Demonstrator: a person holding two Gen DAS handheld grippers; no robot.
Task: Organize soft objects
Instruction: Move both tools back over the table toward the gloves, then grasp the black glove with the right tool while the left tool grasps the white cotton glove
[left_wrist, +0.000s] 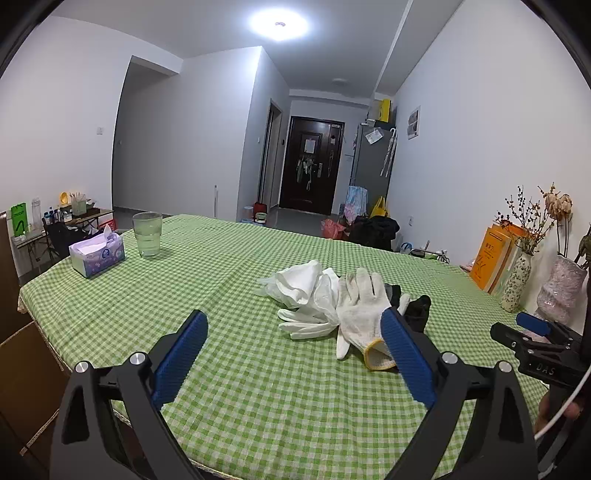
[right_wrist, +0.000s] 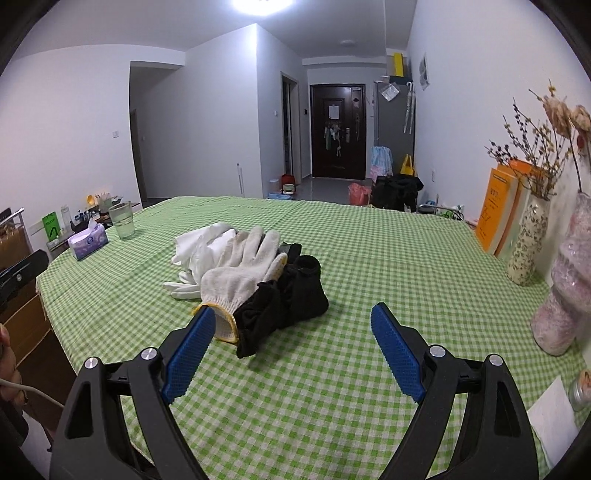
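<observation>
**On the checked table: gloves piled, both claws wide**

Across the green checked tablecloth (left_wrist: 221, 266) sits one small heap of soft things, near the middle and a little to your right. On top lies a knit work glove (left_wrist: 364, 306) with a yellow cuff, fingers pointing to the far side. Left of it and partly beneath are thin white gloves (left_wrist: 306, 326) and a crumpled white cloth (left_wrist: 299, 282). Touching the knit glove on its right is a bundle of black fabric (right_wrist: 291, 299).

Your left gripper (left_wrist: 295, 325) has its blue pads spread wide with nothing between them; its right pad overlaps the knit glove's cuff in the picture, though contact cannot be told. Your right gripper (right_wrist: 291, 317) is likewise spread and empty, its left pad just in front of the yellow cuff.

Far left stand a glass of water (left_wrist: 147, 234) and a tissue box (left_wrist: 96, 254), well apart from the heap. Along the right wall are orange books (right_wrist: 498, 206) and vases of dried flowers (right_wrist: 526, 240).
</observation>
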